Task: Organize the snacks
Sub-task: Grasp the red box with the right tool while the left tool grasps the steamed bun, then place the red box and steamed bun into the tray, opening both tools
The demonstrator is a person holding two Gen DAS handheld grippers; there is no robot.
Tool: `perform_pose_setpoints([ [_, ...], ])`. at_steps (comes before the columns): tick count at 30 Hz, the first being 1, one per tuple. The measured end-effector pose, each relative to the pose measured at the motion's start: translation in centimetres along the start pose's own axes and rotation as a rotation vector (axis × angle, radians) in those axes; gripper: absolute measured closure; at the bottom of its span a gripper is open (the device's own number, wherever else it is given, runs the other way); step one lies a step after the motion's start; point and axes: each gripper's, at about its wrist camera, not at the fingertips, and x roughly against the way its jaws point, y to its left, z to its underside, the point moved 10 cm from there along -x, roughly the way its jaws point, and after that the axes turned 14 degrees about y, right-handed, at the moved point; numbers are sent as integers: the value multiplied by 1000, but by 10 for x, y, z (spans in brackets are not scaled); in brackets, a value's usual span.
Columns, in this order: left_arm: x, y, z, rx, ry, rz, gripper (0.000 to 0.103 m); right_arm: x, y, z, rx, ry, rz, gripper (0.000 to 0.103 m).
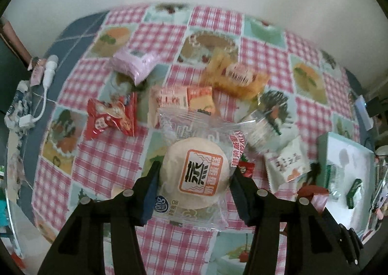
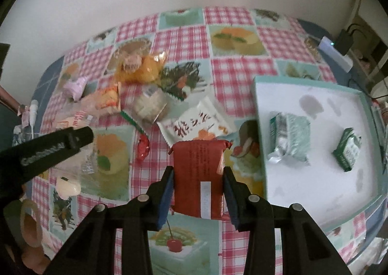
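Note:
My left gripper [image 1: 194, 185] is shut on a round pale bun in a clear wrapper with an orange label [image 1: 195, 174], held above the tablecloth. My right gripper [image 2: 198, 186] is shut on a red-brown rectangular snack packet [image 2: 200, 173], also lifted off the table. A shallow teal-rimmed white box [image 2: 257, 115] lies to the right of it, holding two green-wrapped snacks [image 2: 289, 140] [image 2: 348, 150]. Loose snacks lie scattered beyond: a white packet with black writing [image 2: 194, 124], a yellow packet [image 2: 138, 70], a red packet [image 1: 110, 118] and a pink one [image 1: 132, 64].
The chequered pink tablecloth with cake pictures [image 1: 101, 163] covers a blue round table. A white cable and plug [image 1: 49, 68] lie at the left edge. The left gripper's black body [image 2: 48, 149] shows in the right wrist view. A white device with a black cable [image 2: 335, 53] sits at the far right.

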Motion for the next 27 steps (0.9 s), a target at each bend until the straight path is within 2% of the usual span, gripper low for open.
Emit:
perform_pose_setpoints([
  [7,15,-10,6,-7,-36,11,47,5,-28,0,-59,-2,-4,61],
  [14,19,-34,14,-39,-42,19,47,8,-72,-1,-154,-7,-15,61],
  [20,24,-64,22,-90,-47,34,47,16,-130,3,-287,-15,12,61],
  [27,26,-118,40,-191,-35,67,47,24,-198,14,-445,-21,25,61],
])
